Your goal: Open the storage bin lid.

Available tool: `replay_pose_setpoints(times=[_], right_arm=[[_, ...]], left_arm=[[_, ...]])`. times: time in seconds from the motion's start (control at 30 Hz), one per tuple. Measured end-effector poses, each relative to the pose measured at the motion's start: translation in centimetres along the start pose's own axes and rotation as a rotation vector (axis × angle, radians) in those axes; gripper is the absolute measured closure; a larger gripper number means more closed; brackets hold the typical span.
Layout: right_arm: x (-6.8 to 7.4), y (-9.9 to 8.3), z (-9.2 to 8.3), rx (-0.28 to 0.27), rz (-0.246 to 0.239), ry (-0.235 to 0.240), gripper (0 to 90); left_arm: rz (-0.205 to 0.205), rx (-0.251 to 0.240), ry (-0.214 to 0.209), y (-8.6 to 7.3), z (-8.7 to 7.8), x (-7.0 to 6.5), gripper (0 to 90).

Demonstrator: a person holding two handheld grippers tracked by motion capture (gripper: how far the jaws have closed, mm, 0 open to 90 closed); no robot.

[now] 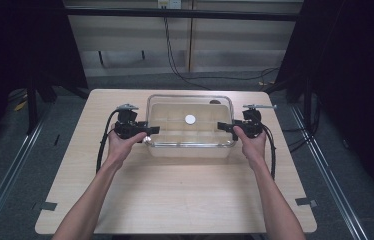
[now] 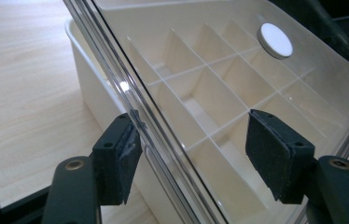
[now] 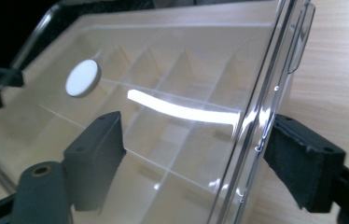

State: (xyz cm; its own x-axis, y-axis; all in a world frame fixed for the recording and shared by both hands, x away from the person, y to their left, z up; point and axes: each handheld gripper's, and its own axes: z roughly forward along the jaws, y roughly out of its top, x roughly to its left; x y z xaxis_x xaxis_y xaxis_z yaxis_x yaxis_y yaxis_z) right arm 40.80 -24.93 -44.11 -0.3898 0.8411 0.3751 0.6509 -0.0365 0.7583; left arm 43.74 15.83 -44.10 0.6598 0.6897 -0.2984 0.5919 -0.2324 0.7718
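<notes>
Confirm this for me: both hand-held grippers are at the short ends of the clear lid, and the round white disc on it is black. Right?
Not quite. The round disc on the clear lid is white, not black, as the high view shows. The left hand-held gripper and right hand-held gripper are indeed at the lid's short ends.

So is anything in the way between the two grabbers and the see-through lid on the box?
Nothing visible is. The left gripper has the clear lid edge between its jaws, and the right gripper straddles the opposite edge. Only bare wooden table lies around the white divided box.
</notes>
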Motion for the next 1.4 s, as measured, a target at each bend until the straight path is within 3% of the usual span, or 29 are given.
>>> replay_pose_setpoints(times=[0.07,0.27,0.37,0.53,0.63,0.73,0.93,1.07,1.4], right_arm=[[-0.1,0.0,-0.4,-0.030,0.021,0.029,24.0],[-0.3,-0.1,-1.0,-0.031,-0.002,0.022,38.7],[-0.5,-0.2,-1.4,-0.041,-0.003,0.050,39.8],[-0.6,-0.3,-2.2,-0.073,-0.002,0.078,48.8],[-0.4,-0.3,-2.6,-0.080,-0.010,0.078,52.0],[0.2,-0.3,-2.8,-0.071,-0.037,0.027,53.1],[0.0,-0.6,-3.1,-0.072,-0.027,0.030,60.9],[0.0,-0.7,-3.3,-0.077,-0.021,0.027,63.7],[0.2,-0.8,-4.4,-0.100,0.003,0.046,69.5]], left_arm=[[-0.004,-0.004,-0.004,0.0,-0.1,0.0,36.2],[-0.004,-0.029,0.001,0.0,-0.5,0.1,41.2],[-0.001,-0.035,-0.004,0.0,-0.7,0.1,42.4],[0.007,-0.059,-0.008,0.0,-1.4,0.0,48.1],[0.012,-0.067,-0.005,0.1,-1.8,0.0,50.4],[0.033,-0.058,0.003,-0.1,-1.8,-0.2,53.1],[-0.011,-0.088,-0.035,-0.4,-2.1,0.1,58.0],[-0.001,-0.083,-0.025,-0.4,-2.2,-0.1,58.4],[0.036,-0.097,-0.051,-0.6,-3.2,-0.6,64.2]])
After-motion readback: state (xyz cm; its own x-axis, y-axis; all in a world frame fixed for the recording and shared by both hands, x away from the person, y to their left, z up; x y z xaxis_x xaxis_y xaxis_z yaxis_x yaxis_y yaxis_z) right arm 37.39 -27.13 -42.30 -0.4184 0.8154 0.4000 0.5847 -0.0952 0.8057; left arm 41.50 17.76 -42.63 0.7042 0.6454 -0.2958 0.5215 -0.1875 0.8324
